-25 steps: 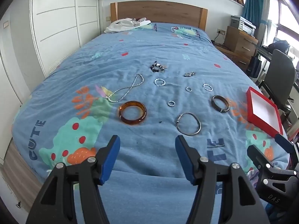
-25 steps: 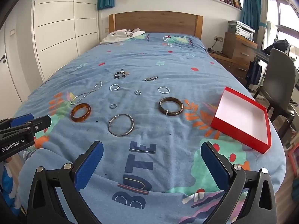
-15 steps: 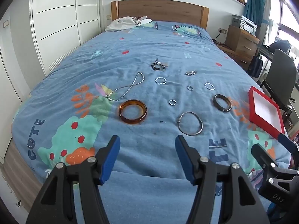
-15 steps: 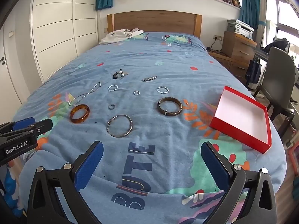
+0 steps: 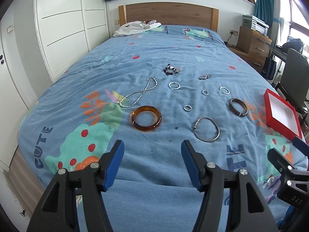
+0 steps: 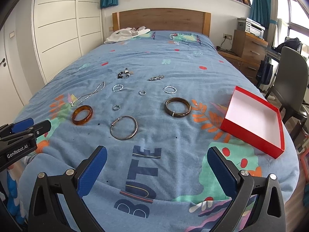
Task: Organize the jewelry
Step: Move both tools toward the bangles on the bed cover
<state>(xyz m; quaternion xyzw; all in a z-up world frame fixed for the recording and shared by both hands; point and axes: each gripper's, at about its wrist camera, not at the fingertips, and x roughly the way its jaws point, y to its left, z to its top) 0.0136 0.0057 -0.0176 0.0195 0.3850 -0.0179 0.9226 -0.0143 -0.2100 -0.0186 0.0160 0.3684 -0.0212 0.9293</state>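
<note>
So both grippers, left point(image 5: 152, 150) and right point(image 6: 157, 157), hang wide open and empty over the blue patterned bedspread point(image 6: 173, 63), with bangles scattered beside the shallow red cardboard box point(image 6: 253, 133).

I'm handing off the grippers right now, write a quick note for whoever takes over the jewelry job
Left gripper: open, empty, hovering over the near edge of the bed.
Right gripper: open wider, empty, also at the near edge.
Red box: on the bed's right side, nothing in it.
Jewelry all loose on the cover: amber bangle, thin silver bangle, dark bangle, silver necklace, beaded bracelet, plus several small rings and chain pieces.
Done: nothing sorted yet.
Left: everything, presumably into the box.
</note>
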